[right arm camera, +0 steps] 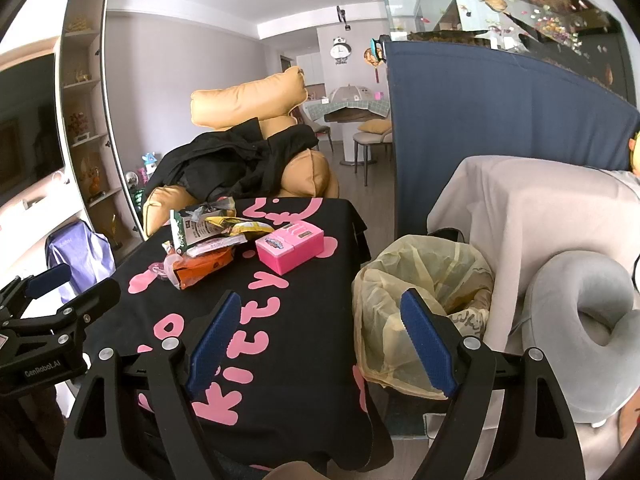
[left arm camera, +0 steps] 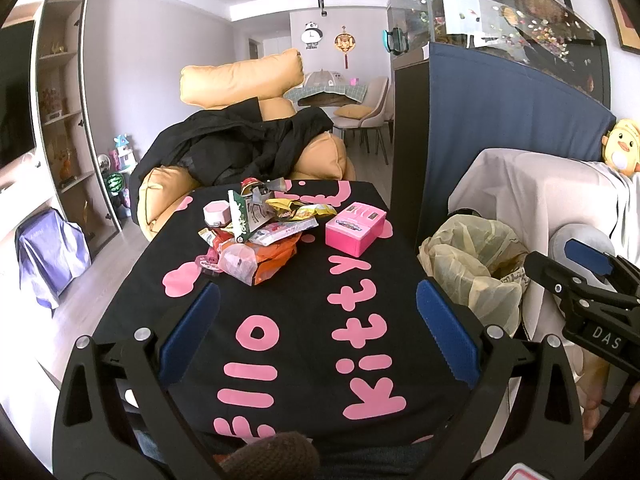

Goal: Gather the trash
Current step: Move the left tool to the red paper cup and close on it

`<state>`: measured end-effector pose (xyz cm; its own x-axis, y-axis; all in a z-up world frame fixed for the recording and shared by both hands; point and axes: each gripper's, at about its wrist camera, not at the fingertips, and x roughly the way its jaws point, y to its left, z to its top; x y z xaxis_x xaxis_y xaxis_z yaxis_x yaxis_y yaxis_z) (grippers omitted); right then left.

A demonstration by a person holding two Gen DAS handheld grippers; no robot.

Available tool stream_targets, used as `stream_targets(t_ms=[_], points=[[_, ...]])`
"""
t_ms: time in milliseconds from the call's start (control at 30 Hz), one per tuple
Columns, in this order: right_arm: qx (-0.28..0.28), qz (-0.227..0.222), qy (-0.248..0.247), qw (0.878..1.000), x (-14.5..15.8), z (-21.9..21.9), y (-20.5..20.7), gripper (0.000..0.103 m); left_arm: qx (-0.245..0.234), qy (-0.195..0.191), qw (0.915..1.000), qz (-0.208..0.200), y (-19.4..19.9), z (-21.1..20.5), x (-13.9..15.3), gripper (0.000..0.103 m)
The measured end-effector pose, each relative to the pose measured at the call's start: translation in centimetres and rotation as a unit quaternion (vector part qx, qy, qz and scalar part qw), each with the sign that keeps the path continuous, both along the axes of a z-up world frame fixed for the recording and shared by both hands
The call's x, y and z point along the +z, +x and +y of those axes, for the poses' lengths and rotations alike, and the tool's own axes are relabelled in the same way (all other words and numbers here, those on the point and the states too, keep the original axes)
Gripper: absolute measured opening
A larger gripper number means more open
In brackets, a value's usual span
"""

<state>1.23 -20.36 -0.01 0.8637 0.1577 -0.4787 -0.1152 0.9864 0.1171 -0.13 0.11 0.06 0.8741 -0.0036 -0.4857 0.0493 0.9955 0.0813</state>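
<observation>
Both tools open and empty, wrapper pile (left arm camera: pixel 256 232) on table (left arm camera: pixel 304 320), lined bin (right arm camera: pixel 424 300) beside

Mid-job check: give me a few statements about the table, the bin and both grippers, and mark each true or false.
1. The left gripper is open and holds nothing. True.
2. The pile of crumpled snack wrappers already lies in the bin. False: it lies on the black cloth-covered table with pink lettering.
3. The bin lined with a yellowish plastic bag stands beside the table, on its right. True.
4. The right gripper is shut on a wrapper. False: it is open and empty.
5. The pink rectangular box stands on the grey neck pillow. False: it stands on the table, right of the wrappers.
</observation>
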Motion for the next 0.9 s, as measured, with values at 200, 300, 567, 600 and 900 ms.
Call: stream_targets(t_ms=[200, 300, 567, 600, 900], points=[[-0.002, 0.002, 0.002, 1.0, 0.9, 0.2, 0.1, 0.078, 0.0, -0.001, 1.0, 0.0, 0.0, 0.0, 0.0, 0.094], [-0.007, 0.001, 0.0, 1.0, 1.1, 0.0, 0.3, 0.078, 0.004, -0.004, 1.0, 0.004, 0.6, 0.3, -0.1, 0.094], [-0.024, -0.004, -0.009, 1.0, -0.3, -1.0, 2.9, 0.078, 0.022, -0.024, 0.9993, 0.021, 3.2, 2.4, 0.0, 0.094], [-0.021, -0.004, -0.008, 1.0, -0.4, -0.9, 3.4, 0.078, 0.023, -0.025, 0.9991, 0.024, 4.0, 2.9, -0.3, 0.094], [0.026, 0.017, -0.038, 0.999, -2.1, 3.3, 9.2, 0.078, 0.001, -0.04, 0.9984, 0.04, 9.7, 7.6, -2.9, 0.094]])
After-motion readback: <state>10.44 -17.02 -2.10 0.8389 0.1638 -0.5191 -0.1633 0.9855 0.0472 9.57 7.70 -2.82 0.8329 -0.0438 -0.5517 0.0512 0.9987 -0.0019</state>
